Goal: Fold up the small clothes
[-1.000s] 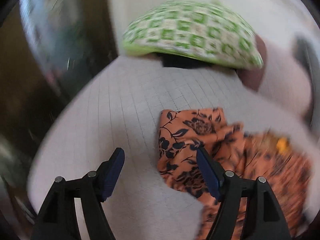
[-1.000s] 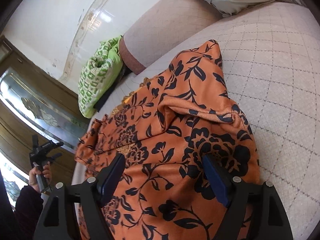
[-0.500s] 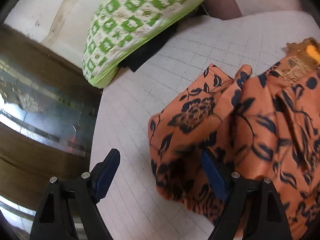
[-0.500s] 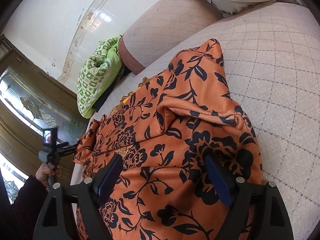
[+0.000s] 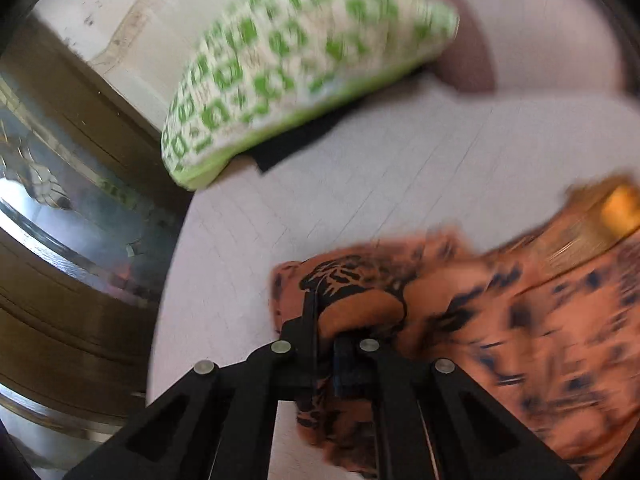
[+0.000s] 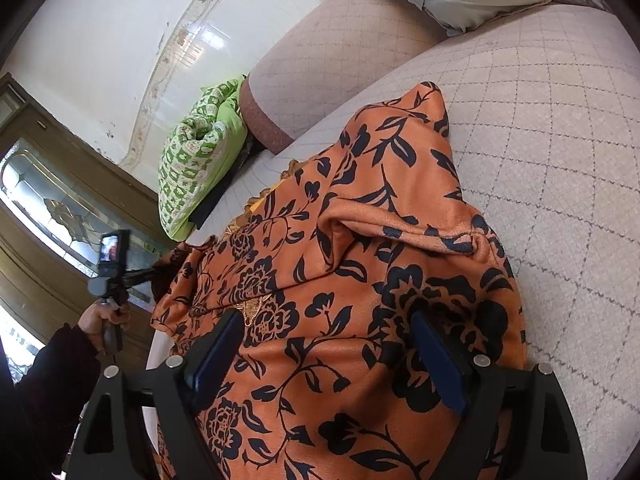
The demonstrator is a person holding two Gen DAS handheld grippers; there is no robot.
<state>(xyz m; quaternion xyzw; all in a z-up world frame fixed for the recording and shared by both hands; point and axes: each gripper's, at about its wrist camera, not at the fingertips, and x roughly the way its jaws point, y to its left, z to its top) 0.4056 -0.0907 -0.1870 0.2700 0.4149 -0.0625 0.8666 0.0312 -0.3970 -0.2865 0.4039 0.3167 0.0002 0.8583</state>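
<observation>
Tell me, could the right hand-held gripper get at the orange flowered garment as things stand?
Probably yes: the right hand-held gripper hangs open right over the orange flowered garment, with nothing between them.

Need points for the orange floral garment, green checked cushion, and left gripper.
orange floral garment (image 6: pixel 360 280), right wrist view, middle of the cloth.
green checked cushion (image 5: pixel 288 60), left wrist view, patterned top face.
left gripper (image 5: pixel 324 316), left wrist view, at its fingertips, shut on the garment's edge.
</observation>
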